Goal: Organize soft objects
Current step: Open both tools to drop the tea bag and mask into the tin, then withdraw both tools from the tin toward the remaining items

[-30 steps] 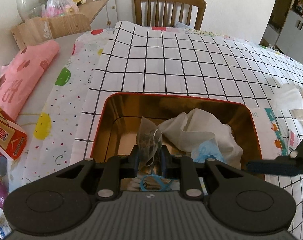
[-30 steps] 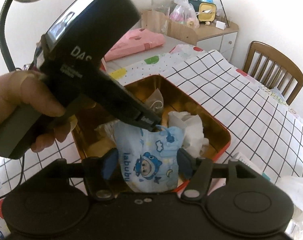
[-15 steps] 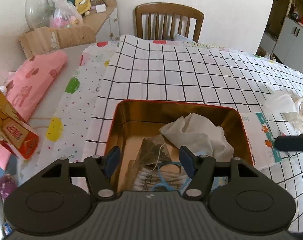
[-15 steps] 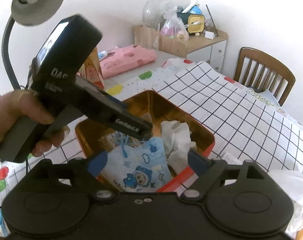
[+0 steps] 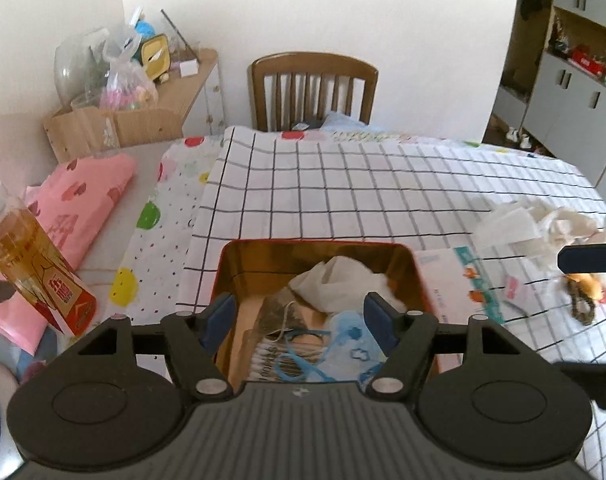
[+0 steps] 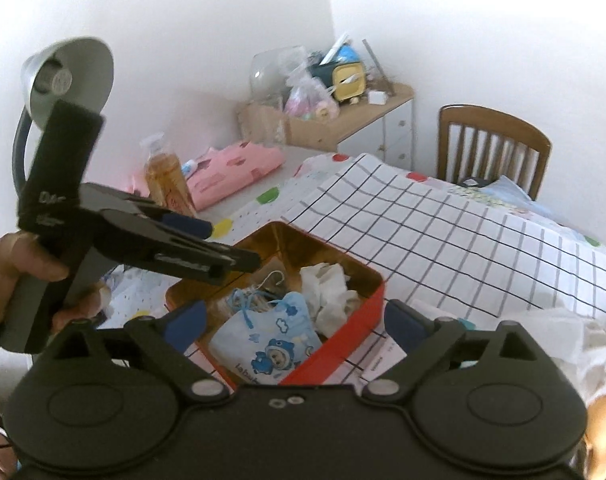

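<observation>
- Tin (image 5: 419, 276) on desk holds blue pouch (image 6: 269, 344), white cloth (image 5: 335, 280).
- I note left hand-held gripper (image 5: 299, 320) and right hand-held gripper (image 6: 295, 322) just opened wide, gripping nothing.

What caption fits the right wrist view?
Open right gripper above red tin holding blue pouch and tissue.

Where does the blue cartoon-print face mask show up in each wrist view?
Left wrist view: the blue cartoon-print face mask lies low and just right of centre, in the near right part of the red tin, under the crumpled white tissue.
Right wrist view: it lies low centre, printed side up, at the tin's near corner.
Shared landmark: the wooden chair, top centre in the left view, upper right in the right view.
</observation>
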The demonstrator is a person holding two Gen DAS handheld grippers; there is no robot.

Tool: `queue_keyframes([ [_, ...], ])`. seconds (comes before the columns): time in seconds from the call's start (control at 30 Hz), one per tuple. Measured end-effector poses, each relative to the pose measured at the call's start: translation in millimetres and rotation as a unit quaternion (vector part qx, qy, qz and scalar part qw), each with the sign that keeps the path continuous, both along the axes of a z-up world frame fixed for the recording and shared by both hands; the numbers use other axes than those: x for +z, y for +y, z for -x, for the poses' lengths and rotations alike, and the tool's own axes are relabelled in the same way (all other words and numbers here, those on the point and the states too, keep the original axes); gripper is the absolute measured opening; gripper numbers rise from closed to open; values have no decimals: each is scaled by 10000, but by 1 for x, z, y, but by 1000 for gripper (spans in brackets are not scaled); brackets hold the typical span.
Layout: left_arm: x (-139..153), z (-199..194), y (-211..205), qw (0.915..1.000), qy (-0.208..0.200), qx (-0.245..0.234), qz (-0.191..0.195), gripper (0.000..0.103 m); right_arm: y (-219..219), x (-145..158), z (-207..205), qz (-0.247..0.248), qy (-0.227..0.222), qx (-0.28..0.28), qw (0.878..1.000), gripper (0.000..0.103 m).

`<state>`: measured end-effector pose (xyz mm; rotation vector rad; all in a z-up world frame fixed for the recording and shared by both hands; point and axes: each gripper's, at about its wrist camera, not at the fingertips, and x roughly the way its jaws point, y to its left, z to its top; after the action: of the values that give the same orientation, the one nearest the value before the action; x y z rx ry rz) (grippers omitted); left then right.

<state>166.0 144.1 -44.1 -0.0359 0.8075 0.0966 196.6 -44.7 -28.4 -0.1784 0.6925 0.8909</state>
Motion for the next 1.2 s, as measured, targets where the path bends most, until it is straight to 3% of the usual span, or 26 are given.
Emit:
queue_keyframes([
  [0.07, 6, 5, -6, 10000, -66, -62, -26, 70, -9, 3, 3, -67, -12, -124, 9999, 97],
  [0.17, 14, 13, -14, 9998, -157, -140, -24, 79, -23, 8, 10, -172, -20, -339, 9993, 100],
  [0.57, 31, 38, -57, 9967, -528, -607, 131, 87, -92, 12, 34, -586, -41, -1268, 9902, 103],
  [0.7, 30, 39, -79, 9950, -557, -786, 260, 101, -119, 5, 46, -614, -60, -1586, 9854, 103],
  [1.03, 14, 20, -124, 9907, -377, -1050, 781, 101, -178, -17, 60, -330, -75, -2293, 9728, 103],
  [1.2, 2, 10, -149, 9888, -369, -1214, 789, 101, -201, -29, 54, -156, -80, -2531, 9673, 103],
])
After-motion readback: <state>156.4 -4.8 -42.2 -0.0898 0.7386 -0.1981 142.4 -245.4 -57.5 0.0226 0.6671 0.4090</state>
